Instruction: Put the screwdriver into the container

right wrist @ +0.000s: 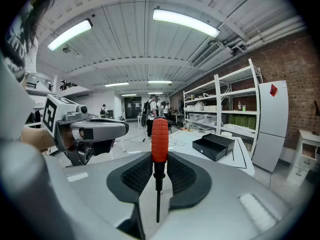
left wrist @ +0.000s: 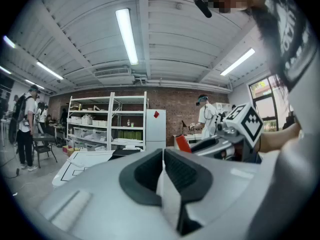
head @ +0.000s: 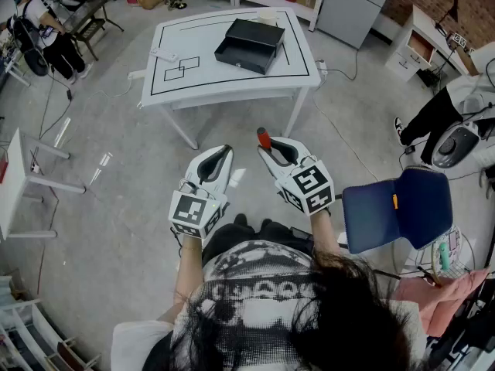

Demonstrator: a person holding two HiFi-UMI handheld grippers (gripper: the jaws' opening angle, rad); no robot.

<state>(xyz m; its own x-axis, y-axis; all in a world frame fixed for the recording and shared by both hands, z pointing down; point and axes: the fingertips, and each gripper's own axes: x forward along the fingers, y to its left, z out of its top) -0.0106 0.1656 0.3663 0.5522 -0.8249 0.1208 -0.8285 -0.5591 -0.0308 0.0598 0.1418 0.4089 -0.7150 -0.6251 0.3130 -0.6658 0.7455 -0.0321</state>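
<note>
Screwdriver [right wrist: 160,139] shaft between right gripper [right wrist: 159,176] pads; overhead, only red handle tip

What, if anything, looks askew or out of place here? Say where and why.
Only mildly: the black container sits turned at an angle to the lines drawn on the white table. Nothing looks spilled or broken; the right claw grips the screwdriver, the left claw is shut and empty.

Bare floor [head: 240,126] is left open up to the table [head: 224,83], whose legs are set at its corners. The container [head: 249,43] is placed near the table's far edge, with its top uncovered. A chair [head: 398,207] is stationed near the right gripper [head: 272,145]. A side table [head: 11,184] is located well apart on the left.
</note>
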